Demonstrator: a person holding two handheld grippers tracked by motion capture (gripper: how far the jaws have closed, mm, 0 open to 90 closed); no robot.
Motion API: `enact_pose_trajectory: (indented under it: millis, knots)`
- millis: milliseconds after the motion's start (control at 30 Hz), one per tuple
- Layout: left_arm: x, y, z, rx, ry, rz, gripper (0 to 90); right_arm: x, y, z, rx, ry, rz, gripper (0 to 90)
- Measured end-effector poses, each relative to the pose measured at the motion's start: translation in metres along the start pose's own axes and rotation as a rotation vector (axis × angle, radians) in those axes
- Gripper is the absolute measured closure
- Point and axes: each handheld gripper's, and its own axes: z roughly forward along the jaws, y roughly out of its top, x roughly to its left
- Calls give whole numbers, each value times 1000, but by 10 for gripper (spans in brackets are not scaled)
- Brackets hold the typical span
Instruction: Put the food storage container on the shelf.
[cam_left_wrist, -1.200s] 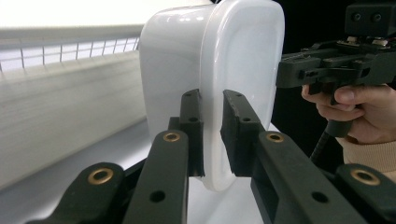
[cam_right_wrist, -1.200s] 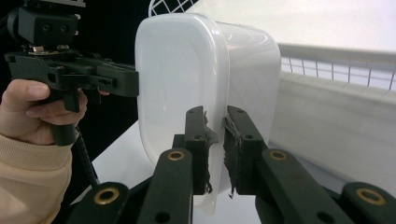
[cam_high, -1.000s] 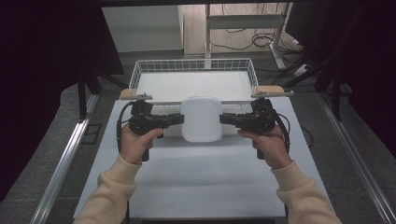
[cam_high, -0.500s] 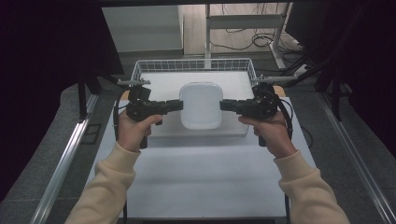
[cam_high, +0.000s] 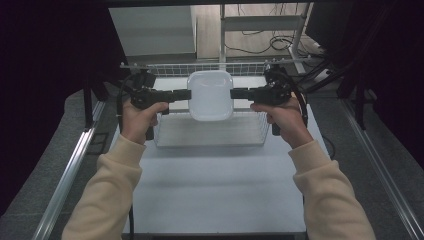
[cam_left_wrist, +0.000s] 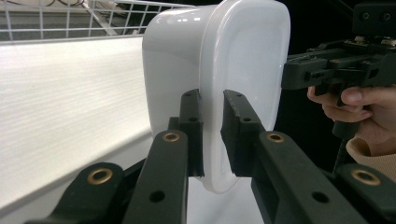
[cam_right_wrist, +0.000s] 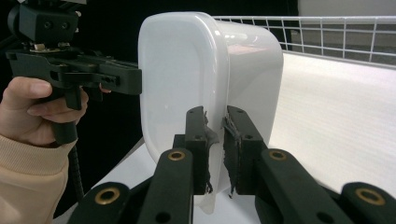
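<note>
Left gripper (cam_high: 182, 94) first: my jaws are clamped narrow on the rim of the white plastic container (cam_high: 210, 95), one jaw on each side of the lip on its left edge. In the left gripper view the container (cam_left_wrist: 219, 79) stands edge-on between them, bite is shallow, only on the flange.

Container itself: held in the air between both hands, open side facing up toward the high camera, hanging over the wire basket (cam_high: 207, 131) at the far end of the table (cam_high: 215, 190). Not touching the basket floor as far as I can tell.

Right gripper (cam_high: 239, 93): same story, jaws pinched on the rim on the right edge. In the right gripper view (cam_right_wrist: 216, 149) the jaw pads look frayed where they meet the lip of the container (cam_right_wrist: 205, 70).

Risks as I judge them:
- Grip is rim-only on smooth plastic. If one hand twists or pulls outward, the lip slides out and the container drops.
- Worn right pads mean less friction; that side likely lets go first.
- Uneven lowering tilts it, and a corner could catch the basket's wire wall.
</note>
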Motion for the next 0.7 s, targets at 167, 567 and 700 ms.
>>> enact_pose_trajectory:
  millis: [167, 567, 700]
  knots:
    - [11, 9, 0, 0, -10, -17, 793, -4, 11, 8, 8, 5, 15, 802]
    - [29, 30, 10, 23, 9, -69, 791, -21, 33, 24, 26, 6, 64, 802]
    - [38, 34, 19, 41, 10, -102, 791, -30, 36, 30, 43, 3, 94, 802]
